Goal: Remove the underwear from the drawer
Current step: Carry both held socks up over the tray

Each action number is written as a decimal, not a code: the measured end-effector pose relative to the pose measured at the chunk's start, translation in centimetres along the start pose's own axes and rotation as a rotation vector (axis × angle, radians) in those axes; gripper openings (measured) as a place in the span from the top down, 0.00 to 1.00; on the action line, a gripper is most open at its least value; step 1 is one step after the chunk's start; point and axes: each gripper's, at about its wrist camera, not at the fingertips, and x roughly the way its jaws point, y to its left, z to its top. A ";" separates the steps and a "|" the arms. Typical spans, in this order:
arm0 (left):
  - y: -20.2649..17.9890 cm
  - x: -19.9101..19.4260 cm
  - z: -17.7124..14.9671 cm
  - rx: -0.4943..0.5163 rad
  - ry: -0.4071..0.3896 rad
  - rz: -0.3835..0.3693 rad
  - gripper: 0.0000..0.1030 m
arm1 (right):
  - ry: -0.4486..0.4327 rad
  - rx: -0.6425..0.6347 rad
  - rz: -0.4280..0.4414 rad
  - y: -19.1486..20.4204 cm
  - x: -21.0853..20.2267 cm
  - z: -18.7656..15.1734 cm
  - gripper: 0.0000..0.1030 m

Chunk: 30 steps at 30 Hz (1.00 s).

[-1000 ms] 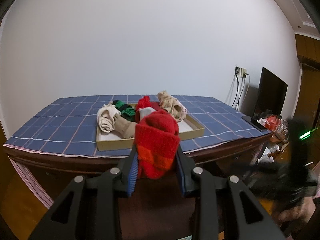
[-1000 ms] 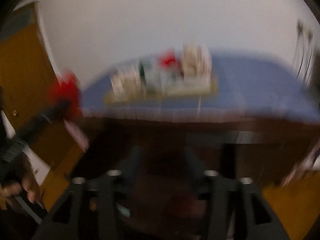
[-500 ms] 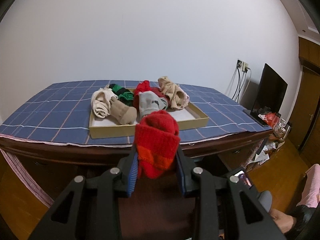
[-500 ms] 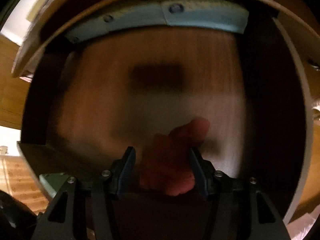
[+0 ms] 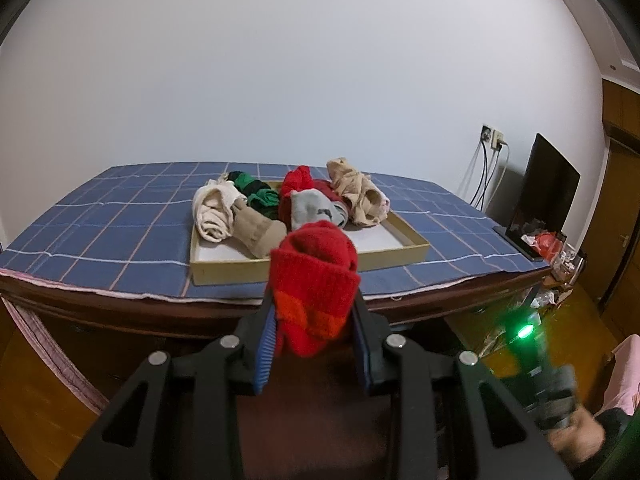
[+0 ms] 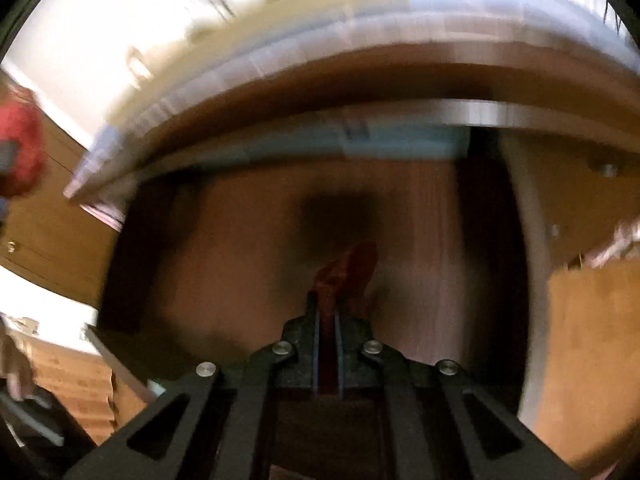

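Note:
My left gripper [image 5: 314,306] is shut on a red knitted roll [image 5: 316,276], held up in front of the table edge. Beyond it a shallow cardboard tray [image 5: 228,272] on the blue checked cloth [image 5: 108,232] holds several rolled garments: cream, green, red, grey and tan. In the blurred right wrist view, my right gripper [image 6: 327,300] points down into the open wooden drawer [image 6: 248,248]. Its jaws are closing to a narrow gap, and a dark red piece of cloth [image 6: 352,264] is pinched between the pads. The rest of that cloth sticks out past the fingertips.
The dark table edge [image 6: 360,80] overhangs the drawer. A black monitor [image 5: 544,192] and clutter [image 5: 560,256] stand to the right of the table. The right gripper's handle with a green light [image 5: 528,330] and a hand [image 5: 576,432] show at lower right.
The right gripper's jaws closed from wide apart onto the dark red cloth in the drawer, and its view tipped up to show the table edge. The left gripper kept hold of the red roll.

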 end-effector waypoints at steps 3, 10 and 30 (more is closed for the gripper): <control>-0.1 0.3 0.6 0.005 -0.007 -0.003 0.69 | -0.113 -0.042 0.012 1.1 -3.2 1.6 0.94; -0.6 1.5 3.3 0.028 -0.031 -0.009 0.69 | -0.341 -0.113 0.063 4.5 -10.2 6.5 0.93; -5.6 11.6 8.8 0.091 -0.015 -0.024 0.69 | -0.547 -0.181 -0.129 4.4 -9.5 17.5 0.93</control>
